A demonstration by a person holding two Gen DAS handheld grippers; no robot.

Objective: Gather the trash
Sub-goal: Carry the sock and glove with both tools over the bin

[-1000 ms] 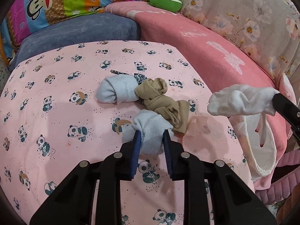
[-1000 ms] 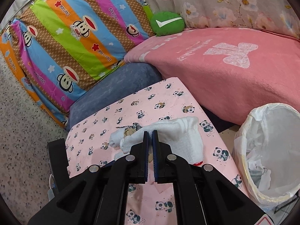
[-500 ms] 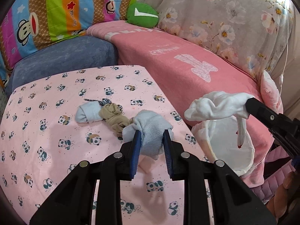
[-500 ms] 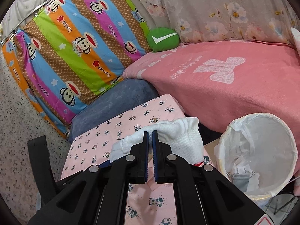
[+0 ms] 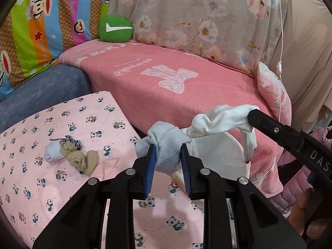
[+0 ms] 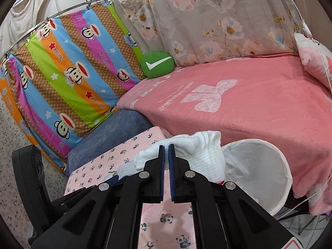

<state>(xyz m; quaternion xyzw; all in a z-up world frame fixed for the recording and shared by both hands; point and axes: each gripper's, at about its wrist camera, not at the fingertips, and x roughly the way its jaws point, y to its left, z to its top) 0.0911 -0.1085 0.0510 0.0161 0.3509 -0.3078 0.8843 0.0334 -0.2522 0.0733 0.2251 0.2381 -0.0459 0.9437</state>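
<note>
**A:** What have you got in your left gripper [image 5: 168, 153]?

**B:** A pale blue sock [image 5: 166, 145], bunched up. Your jaws are clamped on it, one blue pad on each side, and it hangs clear of the panda cloth [image 5: 62, 186], at the cloth's right edge

**A:** And your right gripper [image 6: 166, 151]?

**B:** Its jaws are pressed almost together on a white sock [image 6: 199, 155]. In your left camera you can see that sock [image 5: 220, 121] sticking out leftward from the black fingertip, with a loose end drooping over the bin

**A:** Where is the bin?

**B:** The white bin [image 6: 278, 182] stands just to the right of the cloth, in front of the pink blanket [image 6: 249, 108]. It is lined with a white bag, and its mouth is open. In your left camera the bin [image 5: 226, 151] sits just beyond the blue sock, partly hidden by it

**A:** What is left on the cloth?

**B:** A small heap at the left: a second pale blue sock [image 5: 53, 151], a tan stocking [image 5: 81, 160] knotted beside it and touching it, and a bit of dark spotted fabric [image 5: 70, 142] behind them. The heap is well apart from both of your grippers

**A:** And further back?

**B:** A blue cushion [image 6: 112, 132] at the far edge of the cloth, a striped monkey-print sheet [image 6: 68, 68] on the left, a round green pillow [image 6: 158, 64] with a white tick on the blanket's far corner, and a flowered sheet [image 6: 217, 20] behind
</note>
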